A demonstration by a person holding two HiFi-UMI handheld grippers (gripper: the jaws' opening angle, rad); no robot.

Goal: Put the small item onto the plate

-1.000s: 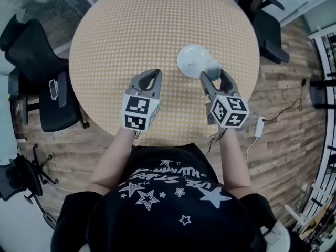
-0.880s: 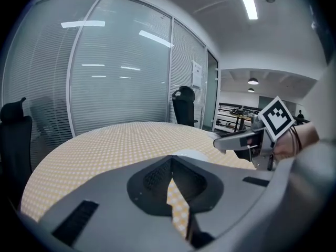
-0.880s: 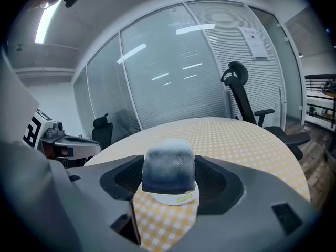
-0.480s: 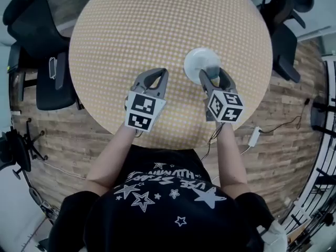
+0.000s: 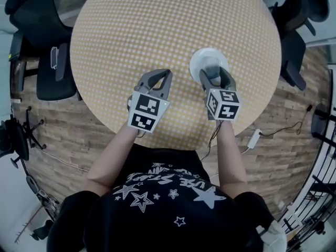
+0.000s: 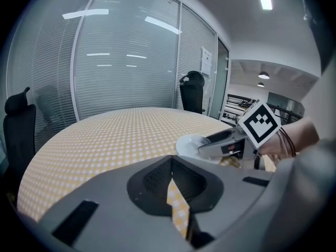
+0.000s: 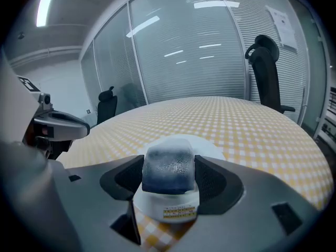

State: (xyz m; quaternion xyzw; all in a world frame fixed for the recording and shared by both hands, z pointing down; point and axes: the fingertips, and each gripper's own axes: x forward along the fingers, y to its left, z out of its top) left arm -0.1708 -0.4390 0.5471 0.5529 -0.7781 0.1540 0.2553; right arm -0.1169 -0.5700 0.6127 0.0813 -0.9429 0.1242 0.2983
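A small item point(image 7: 169, 168), a white tub with a grey-blue frosted top and a label, sits between the jaws of my right gripper point(image 7: 169, 176), which is shut on it. It hangs just over the near edge of the white plate point(image 7: 209, 146). In the head view the plate point(image 5: 209, 58) lies right of the table's middle, with the right gripper point(image 5: 212, 73) at its near rim. My left gripper point(image 5: 165, 73) is shut and holds nothing, a hand's width left of the plate. In the left gripper view its jaws point(image 6: 171, 160) almost touch, with the plate point(image 6: 189, 142) ahead to the right.
The round table point(image 5: 147, 30) has a yellow checked cloth. Black office chairs point(image 5: 50, 62) stand at its left, and more point(image 5: 294, 41) at its right. A white power adapter point(image 5: 253, 138) with a cable lies on the wooden floor. Glass walls point(image 7: 189, 51) stand beyond.
My right gripper has carried the small item from beside the plate's right side to over its near edge. The left gripper has stayed shut and nearly in place.
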